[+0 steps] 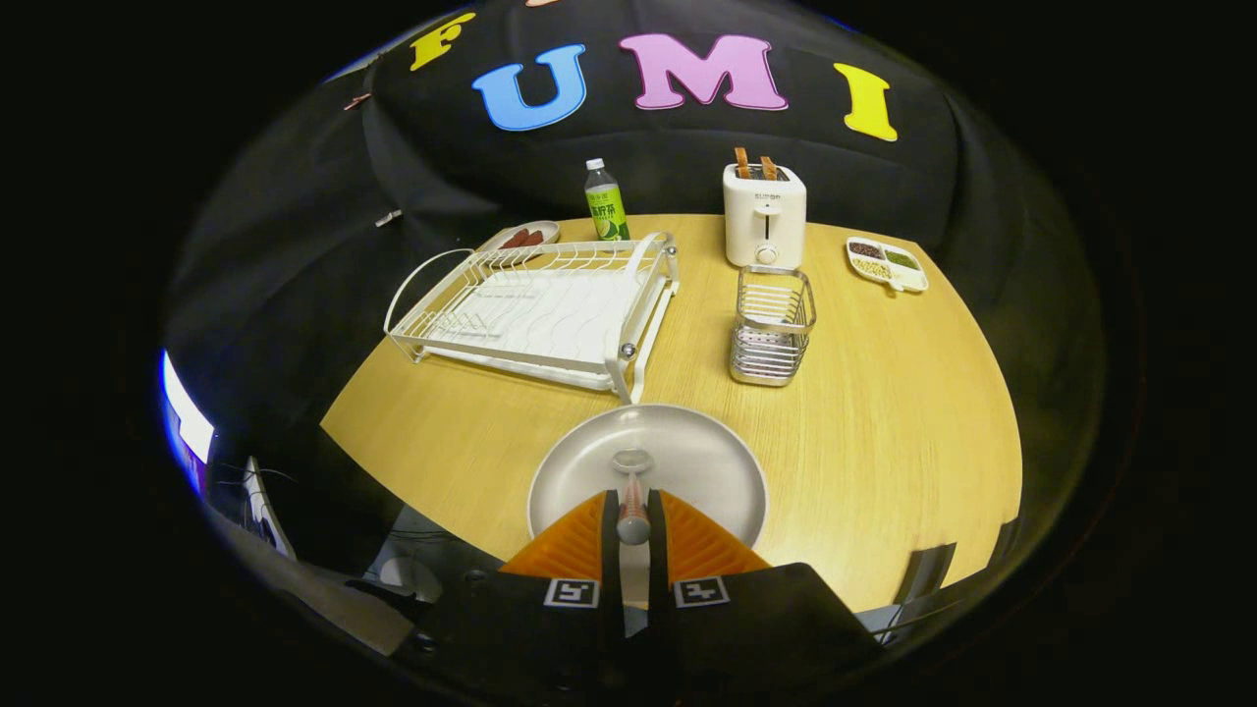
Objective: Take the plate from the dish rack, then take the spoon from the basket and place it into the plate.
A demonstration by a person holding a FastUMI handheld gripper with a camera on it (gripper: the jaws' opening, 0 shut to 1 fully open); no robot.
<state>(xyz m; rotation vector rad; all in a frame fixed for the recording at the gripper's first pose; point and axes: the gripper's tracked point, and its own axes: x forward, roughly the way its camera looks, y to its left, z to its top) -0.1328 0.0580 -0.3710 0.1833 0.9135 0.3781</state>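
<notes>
Claw [633,511] clamped on the spoon [632,491]: both orange fingers [574,545] press its handle, bowl pointing forward and sitting over the middle of the plate [599,471]. Can't tell if the bowl touches the plate surface or hangs just above it.

Plate is flat on the table [884,442], right under and just ahead of the fingers, close to the table's near edge.

Surroundings:
- Dish rack [535,309] beyond the plate, to the left; its near corner post ends just beside the plate's far rim. No dishes in it.
- Wire basket [773,326] beyond the plate, to the right, near but apart from the rack.
- White toaster [765,214] with two slices sticking up, behind the basket.
- Green-labelled bottle [606,201] and a small dish of reddish food [520,237] behind the rack, at the far edge.
- Divided snack tray [887,264] far right, near the table's edge.

Open room: bare wood right of the plate and basket, out to the curved right edge; also a bare strip left of the plate, in front of the rack.
</notes>
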